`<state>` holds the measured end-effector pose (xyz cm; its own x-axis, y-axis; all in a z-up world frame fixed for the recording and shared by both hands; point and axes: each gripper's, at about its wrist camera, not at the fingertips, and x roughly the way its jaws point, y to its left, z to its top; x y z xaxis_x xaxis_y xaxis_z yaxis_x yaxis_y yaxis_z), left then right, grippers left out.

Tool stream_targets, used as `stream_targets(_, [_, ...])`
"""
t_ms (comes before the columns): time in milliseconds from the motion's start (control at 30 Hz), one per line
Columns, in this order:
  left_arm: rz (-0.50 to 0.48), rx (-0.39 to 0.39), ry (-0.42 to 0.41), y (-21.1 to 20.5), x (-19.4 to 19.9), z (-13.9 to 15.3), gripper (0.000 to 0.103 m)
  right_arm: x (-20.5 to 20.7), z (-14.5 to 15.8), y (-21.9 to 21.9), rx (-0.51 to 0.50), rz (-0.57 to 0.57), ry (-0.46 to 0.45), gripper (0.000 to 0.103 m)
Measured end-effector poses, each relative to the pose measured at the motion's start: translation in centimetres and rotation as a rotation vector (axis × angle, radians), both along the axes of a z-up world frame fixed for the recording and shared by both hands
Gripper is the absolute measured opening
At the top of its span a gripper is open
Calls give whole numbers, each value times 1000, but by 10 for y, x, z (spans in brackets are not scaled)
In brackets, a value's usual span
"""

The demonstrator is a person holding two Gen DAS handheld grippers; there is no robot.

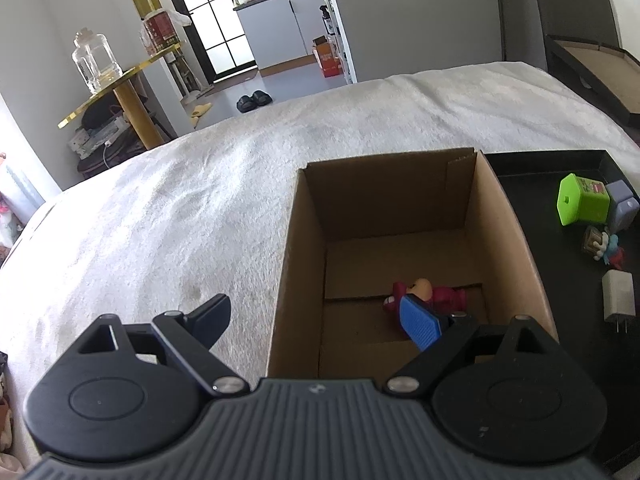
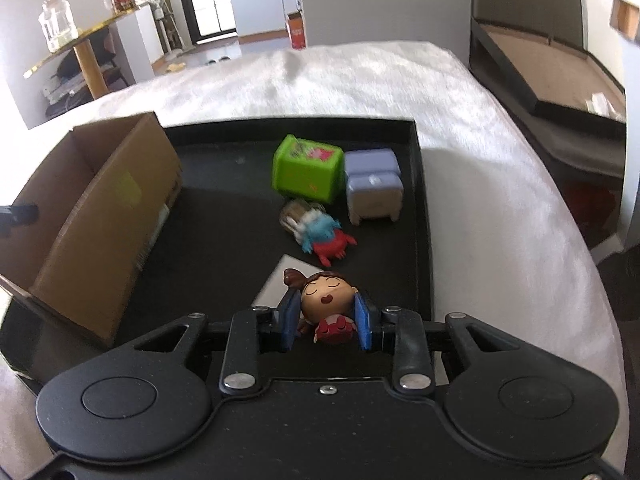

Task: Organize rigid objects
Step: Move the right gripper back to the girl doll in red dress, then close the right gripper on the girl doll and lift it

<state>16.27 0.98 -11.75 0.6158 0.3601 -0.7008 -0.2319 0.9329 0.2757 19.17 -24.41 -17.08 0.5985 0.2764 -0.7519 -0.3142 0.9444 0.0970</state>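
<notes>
Clearly, the right gripper [image 2: 326, 322] had its two blue pads pressed against either side of a small brown-haired figurine [image 2: 326, 304], its round head between the fingertips and its red body nearer the camera. The figurine hung over the near part of the black tray [image 2: 420, 184], just above a white flat piece [image 2: 276, 280] lying on the tray floor.

Farther along the tray lay a blue-and-red figurine [image 2: 324, 236] on its side, touching a small clear jar [image 2: 294, 212]. Beyond those, a green box [image 2: 308, 168] lay tipped over, just beside a grey stool-shaped block [image 2: 372, 188] that stood close to the tray's right wall. The left part of the tray floor was bare between these things and the cardboard box [image 2: 108, 216], whose side wall rose at the tray's left edge.

The left gripper [image 1: 320, 318] stood wide open with nothing between its fingers: one finger was outside the cardboard box's left wall, over the white blanket [image 1: 180, 208], while the blue-padded one hung inside the box. On the box floor a pink figurine [image 1: 424, 296] lay on its side, near the blue pad; whether they touched could not be told. The rest of the box floor was bare cardboard, walled on all four sides, open at the top.
</notes>
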Motion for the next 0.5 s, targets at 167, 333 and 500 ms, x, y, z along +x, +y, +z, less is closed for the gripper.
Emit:
stream_targets(167, [0,-16,-2,6,-1,-4,91,0,10,13,1,24,-25,29])
stream_targets(333, [10,-16,-16,10,-2,-6,91,1,21,27,1,38,-55,29])
stream_targets(500, [11,-8,-16,14,-4,-9,90,0,34,40,16,54,-91,29])
